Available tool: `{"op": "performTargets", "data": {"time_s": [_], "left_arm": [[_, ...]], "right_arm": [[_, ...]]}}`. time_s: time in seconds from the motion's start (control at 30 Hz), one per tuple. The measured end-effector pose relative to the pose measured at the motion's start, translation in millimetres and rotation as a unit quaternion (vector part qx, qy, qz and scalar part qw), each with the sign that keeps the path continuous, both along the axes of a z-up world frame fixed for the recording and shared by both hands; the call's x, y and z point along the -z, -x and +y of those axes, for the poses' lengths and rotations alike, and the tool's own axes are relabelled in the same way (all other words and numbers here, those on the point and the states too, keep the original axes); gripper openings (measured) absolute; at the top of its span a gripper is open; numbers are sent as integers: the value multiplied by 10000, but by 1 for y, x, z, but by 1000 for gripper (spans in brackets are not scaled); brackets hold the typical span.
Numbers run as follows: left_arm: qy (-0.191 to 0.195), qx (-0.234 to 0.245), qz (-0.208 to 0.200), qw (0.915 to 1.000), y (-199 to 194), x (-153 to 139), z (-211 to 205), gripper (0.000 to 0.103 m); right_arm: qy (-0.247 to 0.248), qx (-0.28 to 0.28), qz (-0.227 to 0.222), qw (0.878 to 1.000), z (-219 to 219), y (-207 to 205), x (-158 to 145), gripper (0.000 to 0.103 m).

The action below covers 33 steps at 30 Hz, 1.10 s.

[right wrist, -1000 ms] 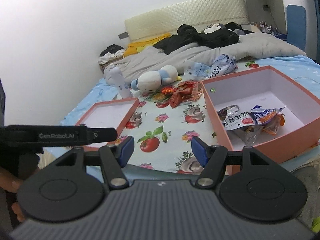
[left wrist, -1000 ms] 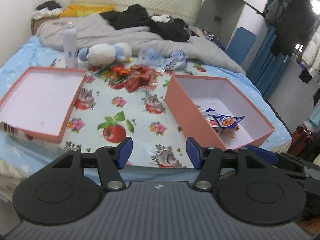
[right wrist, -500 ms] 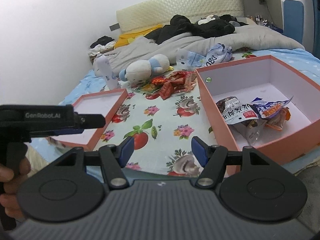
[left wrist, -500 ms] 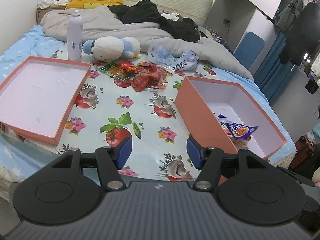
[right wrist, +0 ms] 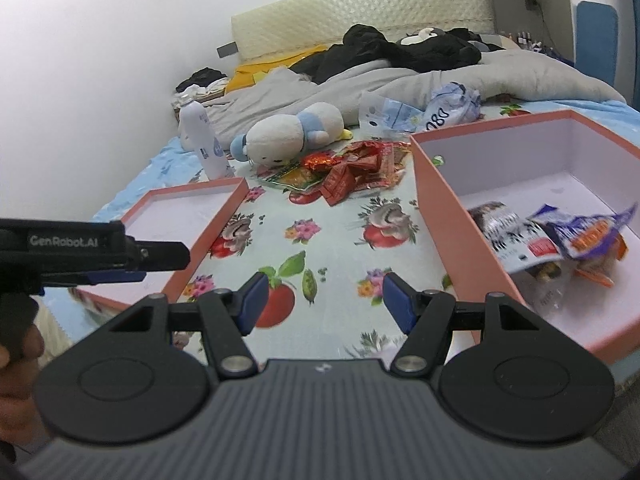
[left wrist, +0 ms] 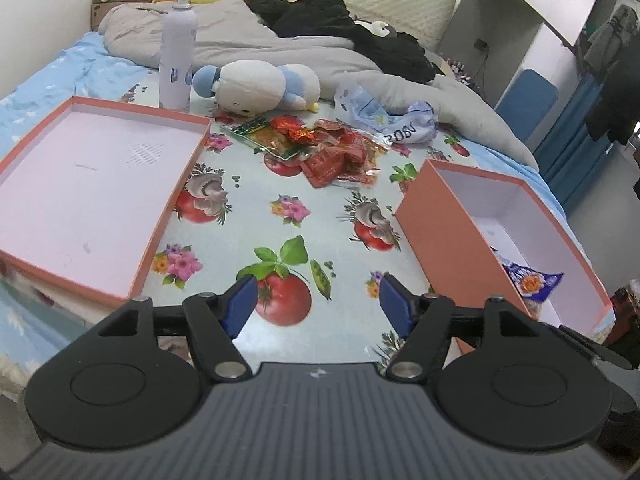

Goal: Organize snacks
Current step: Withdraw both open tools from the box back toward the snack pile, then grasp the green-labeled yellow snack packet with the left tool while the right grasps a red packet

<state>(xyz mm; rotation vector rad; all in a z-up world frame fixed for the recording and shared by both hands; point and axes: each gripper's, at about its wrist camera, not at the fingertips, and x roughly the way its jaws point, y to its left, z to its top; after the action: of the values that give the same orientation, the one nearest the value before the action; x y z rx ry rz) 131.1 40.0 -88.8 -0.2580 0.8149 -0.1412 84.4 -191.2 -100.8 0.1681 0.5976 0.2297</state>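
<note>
Left gripper (left wrist: 313, 300) fingers spread, nothing between them, hovering over the near edge of the floral cloth (left wrist: 280, 216); right gripper (right wrist: 320, 298) same, blue pads wide apart and holding nothing, just left of the deep box (right wrist: 448, 240). Landmark = the snack pile (left wrist: 324, 152), red and green packets heaped on the cloth: shallow lid tray (left wrist: 92, 192) sits near-left of the pile, nothing in it, its right rim running toward the grippers; deep box is near-right of the pile, its tall orange wall facing the open strip, and it holds bagged snacks (right wrist: 560, 240) against its near corner. Between tray rim and box wall, bare cloth runs from the grippers to the pile. Plush toy (left wrist: 260, 84) touches the pile's far edge, spray bottle (left wrist: 178, 52) stands upright far-left of the pile by the tray's far corner, crumpled blue-white bag (left wrist: 384, 116) just far-right of the pile
</note>
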Motion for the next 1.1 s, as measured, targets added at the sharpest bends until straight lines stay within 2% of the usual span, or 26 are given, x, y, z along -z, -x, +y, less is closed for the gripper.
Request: {"op": "performTargets", "data": {"time_s": [0.1,0.3,0.5,0.67,0.83,0.97,1.1], "left_arm": [[-6,-57,-8,10000,-17,8,0,72],[298,-178,-133,9993,-60,18,8,73],[207,-257,-178,9993,-117,36,14,74],[457,-363,-75,9983,-172,60,24,74],[812,-494,62,9955,-230,86,31,74],[1141,-680,280,9907,-276,107,37,74],[1158,-937,514,9875,-316,129,40,74]], "right_arm": [[107,-61,-75,9999,6,-20,3,66],[227,-132,-53,9996,18,-66,18,66],[339,-218,-8,9992,32,-115,38,66],[373,-73,13,9993,34,-160,57,66],[78,330,128,9993,27,-206,79,66],[-338,629,214,9972,25,-238,90,66],[-711,800,267,9939,27,-265,96,66]]}}
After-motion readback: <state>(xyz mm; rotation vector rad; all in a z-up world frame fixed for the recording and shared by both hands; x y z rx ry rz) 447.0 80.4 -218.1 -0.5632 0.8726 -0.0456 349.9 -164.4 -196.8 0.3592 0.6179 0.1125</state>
